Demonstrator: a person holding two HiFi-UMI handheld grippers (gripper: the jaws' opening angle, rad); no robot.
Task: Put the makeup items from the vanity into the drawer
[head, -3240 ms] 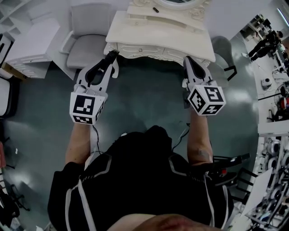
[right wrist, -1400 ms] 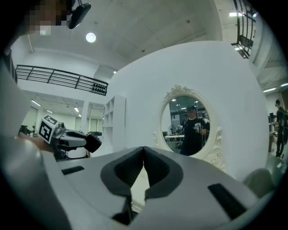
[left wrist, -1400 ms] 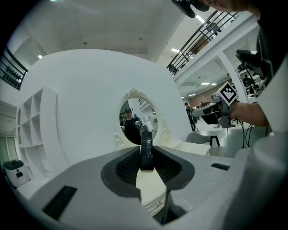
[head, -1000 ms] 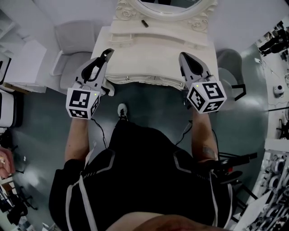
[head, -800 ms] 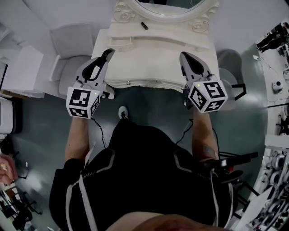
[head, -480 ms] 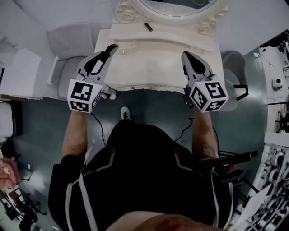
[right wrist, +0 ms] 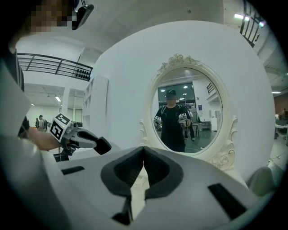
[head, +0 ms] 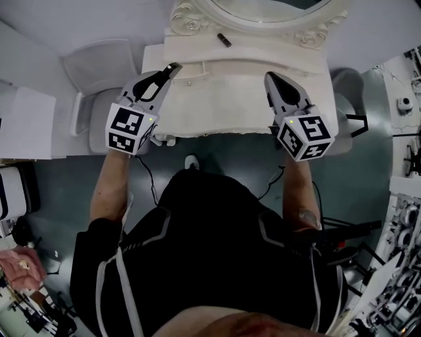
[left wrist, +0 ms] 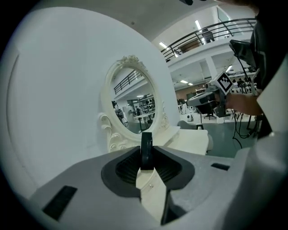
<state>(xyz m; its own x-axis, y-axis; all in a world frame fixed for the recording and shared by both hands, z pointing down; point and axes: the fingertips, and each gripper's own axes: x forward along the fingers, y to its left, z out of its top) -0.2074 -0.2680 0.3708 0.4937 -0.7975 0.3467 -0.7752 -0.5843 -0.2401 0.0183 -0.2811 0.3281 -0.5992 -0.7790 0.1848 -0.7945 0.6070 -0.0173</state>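
Grippers were brought over the table (head: 217, 108) | left gripper (left wrist: 146, 149) jaws clamped on dark item (left wrist: 146, 143), right gripper (right wrist: 144, 150) jaws closed, empty | stick (head: 224, 39) at mirror (head: 263, 8) base judged reachable

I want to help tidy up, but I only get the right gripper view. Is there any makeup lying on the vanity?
Observer: Yes. The head view shows one small dark stick lying on the raised shelf of the vanity, just below the mirror.
Operator: What is that black bit at the tip of the left gripper?
Observer: That gripper's own view shows a thin dark piece standing upright, pinched between its jaws.
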